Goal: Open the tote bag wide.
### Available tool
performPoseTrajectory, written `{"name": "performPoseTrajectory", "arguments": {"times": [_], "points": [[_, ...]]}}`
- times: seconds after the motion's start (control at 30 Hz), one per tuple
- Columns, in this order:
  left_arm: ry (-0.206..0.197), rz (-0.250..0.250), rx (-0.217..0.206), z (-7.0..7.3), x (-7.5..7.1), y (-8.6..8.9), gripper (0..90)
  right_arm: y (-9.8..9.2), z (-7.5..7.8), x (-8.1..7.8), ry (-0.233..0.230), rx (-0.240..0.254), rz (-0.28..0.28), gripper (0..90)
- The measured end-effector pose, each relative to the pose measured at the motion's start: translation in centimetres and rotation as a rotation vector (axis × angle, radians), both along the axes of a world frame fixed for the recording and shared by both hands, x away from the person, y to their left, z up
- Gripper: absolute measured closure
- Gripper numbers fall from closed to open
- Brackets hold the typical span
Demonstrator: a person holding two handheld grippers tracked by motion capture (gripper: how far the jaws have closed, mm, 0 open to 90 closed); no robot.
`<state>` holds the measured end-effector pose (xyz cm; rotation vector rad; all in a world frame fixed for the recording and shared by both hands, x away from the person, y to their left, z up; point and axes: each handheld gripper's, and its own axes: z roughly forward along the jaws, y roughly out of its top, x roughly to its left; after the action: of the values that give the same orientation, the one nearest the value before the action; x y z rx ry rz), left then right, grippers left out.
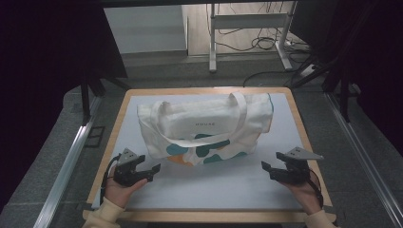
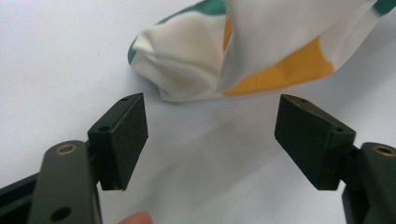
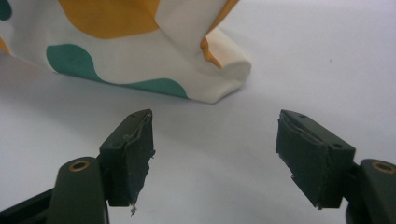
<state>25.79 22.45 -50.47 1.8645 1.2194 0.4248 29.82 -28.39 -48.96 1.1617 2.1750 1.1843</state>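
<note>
A tabletop with a light wooden rim and a pale grey-white surface sits in the lower middle of the high view, on a floor of speckled grey carpet, with silvery metal rails running along the floor at its left and right. Dark curtains close off the upper left and upper right of the frame. At the top centre, a white metal desk frame stands on a lighter floor, black cables looped around its feet, next to a pale wall panel.
</note>
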Motion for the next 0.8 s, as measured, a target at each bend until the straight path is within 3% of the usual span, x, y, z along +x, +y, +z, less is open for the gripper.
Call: {"name": "performPoseTrajectory", "arguments": {"times": [0.2, 0.5, 0.8], "points": [[-0.032, -0.004, -0.019, 1.5, -0.3, 0.1, 26.4, 0.2, 0.8, 0.1, -0.016, -0.009, 0.015, 29.2], [-0.046, -0.005, -0.036, 2.3, -0.3, 0.5, 26.4, 0.7, 2.3, 0.8, -0.034, 0.003, 0.017, 29.5], [-0.055, -0.002, -0.060, 3.3, -0.1, 0.5, 26.4, 1.2, 2.7, 1.1, -0.033, 0.016, 0.025, 29.5]]}}
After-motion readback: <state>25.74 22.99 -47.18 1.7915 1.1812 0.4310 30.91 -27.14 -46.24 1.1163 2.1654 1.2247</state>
